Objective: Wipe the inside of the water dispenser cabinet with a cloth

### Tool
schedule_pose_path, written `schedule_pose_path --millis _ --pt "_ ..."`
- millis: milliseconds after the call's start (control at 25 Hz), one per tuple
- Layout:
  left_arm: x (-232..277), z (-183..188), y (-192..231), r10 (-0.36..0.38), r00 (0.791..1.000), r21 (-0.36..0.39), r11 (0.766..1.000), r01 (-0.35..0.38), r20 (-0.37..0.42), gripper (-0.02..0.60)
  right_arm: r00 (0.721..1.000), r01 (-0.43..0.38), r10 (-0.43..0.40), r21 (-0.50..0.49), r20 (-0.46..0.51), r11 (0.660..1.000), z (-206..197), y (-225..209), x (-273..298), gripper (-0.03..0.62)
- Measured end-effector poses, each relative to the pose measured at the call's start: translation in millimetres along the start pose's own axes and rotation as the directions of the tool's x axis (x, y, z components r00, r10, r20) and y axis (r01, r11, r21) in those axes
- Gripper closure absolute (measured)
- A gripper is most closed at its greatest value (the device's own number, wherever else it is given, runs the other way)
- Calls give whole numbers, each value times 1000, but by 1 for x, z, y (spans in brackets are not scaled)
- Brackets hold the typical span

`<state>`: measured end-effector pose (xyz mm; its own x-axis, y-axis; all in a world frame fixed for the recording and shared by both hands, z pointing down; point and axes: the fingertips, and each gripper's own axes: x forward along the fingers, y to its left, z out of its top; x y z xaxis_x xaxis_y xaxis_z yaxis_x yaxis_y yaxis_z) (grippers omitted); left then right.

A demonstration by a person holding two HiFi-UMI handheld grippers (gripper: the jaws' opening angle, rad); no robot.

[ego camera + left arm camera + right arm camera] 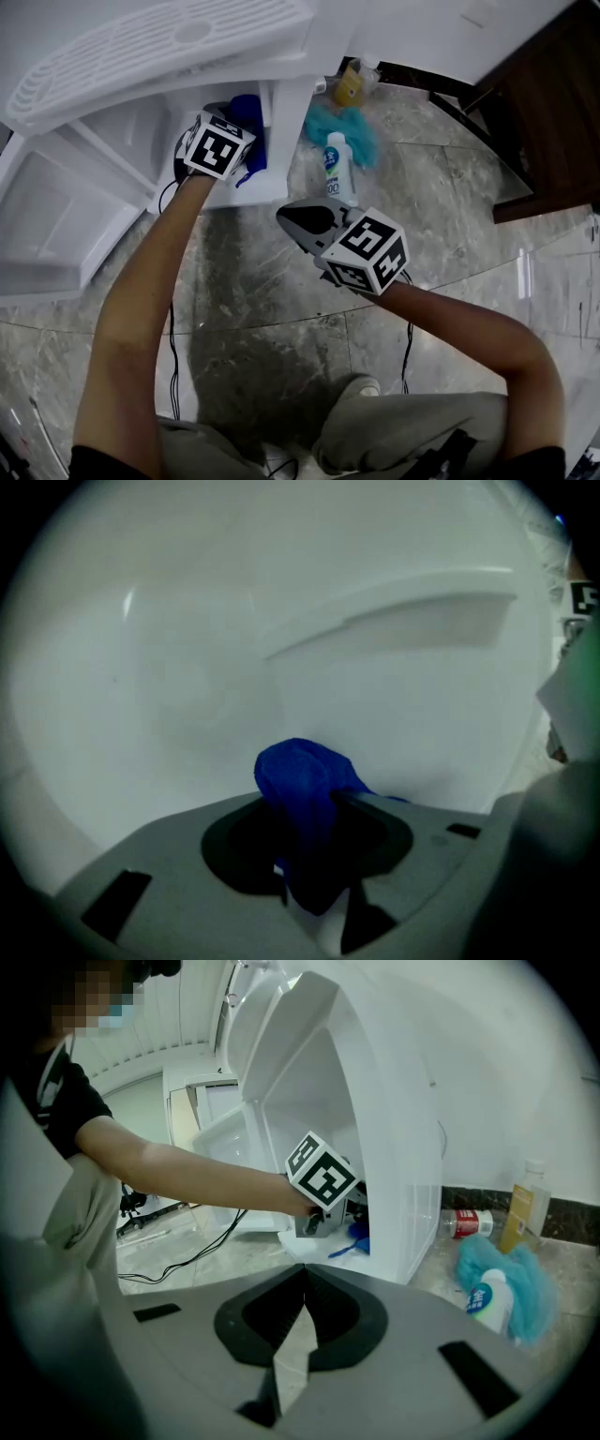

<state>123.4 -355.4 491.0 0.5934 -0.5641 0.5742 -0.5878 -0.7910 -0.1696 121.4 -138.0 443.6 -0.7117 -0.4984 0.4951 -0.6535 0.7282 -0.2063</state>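
Note:
The white water dispenser cabinet (281, 112) stands open on the floor. My left gripper (230, 129) reaches into its lower compartment and is shut on a bunched blue cloth (249, 127). In the left gripper view the cloth (302, 782) sticks out between the jaws, close to the white inner wall (281, 649). My right gripper (284, 216) hovers over the floor outside the cabinet, shut and holding nothing. The right gripper view shows its closed jaws (302, 1277), the left gripper's marker cube (322, 1171) and the cloth (359, 1234) at the cabinet's (394, 1119) opening.
The cabinet door (47, 216) hangs open at the left. Just right of the cabinet a white bottle with a blue label (336, 167), a teal cloth (349, 131) and a yellow bottle (349, 86) lie on the marble floor. Dark wooden furniture (544, 112) stands at the right. A black cable (172, 375) runs along the floor.

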Motion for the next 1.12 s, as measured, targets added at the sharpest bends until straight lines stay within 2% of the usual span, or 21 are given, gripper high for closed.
schedule_pose_path --millis 120,240,400,480,600,680,760,840,1040,1120 --pt "-7 -1 -9 -40 999 -18 999 40 8 430 1000 -8 8 -18 5 1000 6 3 4 595" --pt "-2 1 -1 -27 1000 -42 999 27 4 430 1000 -15 15 -19 5 1000 8 5 5 595" --pt "5 7 13 -8 1000 -124 992 6 -16 430 1000 -9 9 -13 -3 1000 3 8 -4 595" --pt "5 7 14 -6 1000 -132 991 3 -24 430 1000 -7 7 -12 -8 1000 1 9 -8 595" --pt "-2 11 13 -13 1000 -166 986 16 23 430 1000 -8 8 -18 -14 1000 1 12 -8 595" --pt "-14 19 15 -10 995 -257 966 35 96 430 1000 -15 15 -30 -13 999 4 15 -5 595" --pt "-30 33 20 6 984 -337 940 56 180 430 1000 -27 26 -47 -10 999 10 19 0 595" --pt "-46 53 27 31 966 -357 932 64 256 430 999 -42 41 -65 -7 997 17 25 7 595" --pt "-92 107 39 93 903 -316 947 50 420 430 997 -72 72 -110 -4 991 31 46 18 595" --pt "-110 124 37 98 863 -291 955 58 496 428 997 -83 83 -122 -8 989 33 52 21 595"
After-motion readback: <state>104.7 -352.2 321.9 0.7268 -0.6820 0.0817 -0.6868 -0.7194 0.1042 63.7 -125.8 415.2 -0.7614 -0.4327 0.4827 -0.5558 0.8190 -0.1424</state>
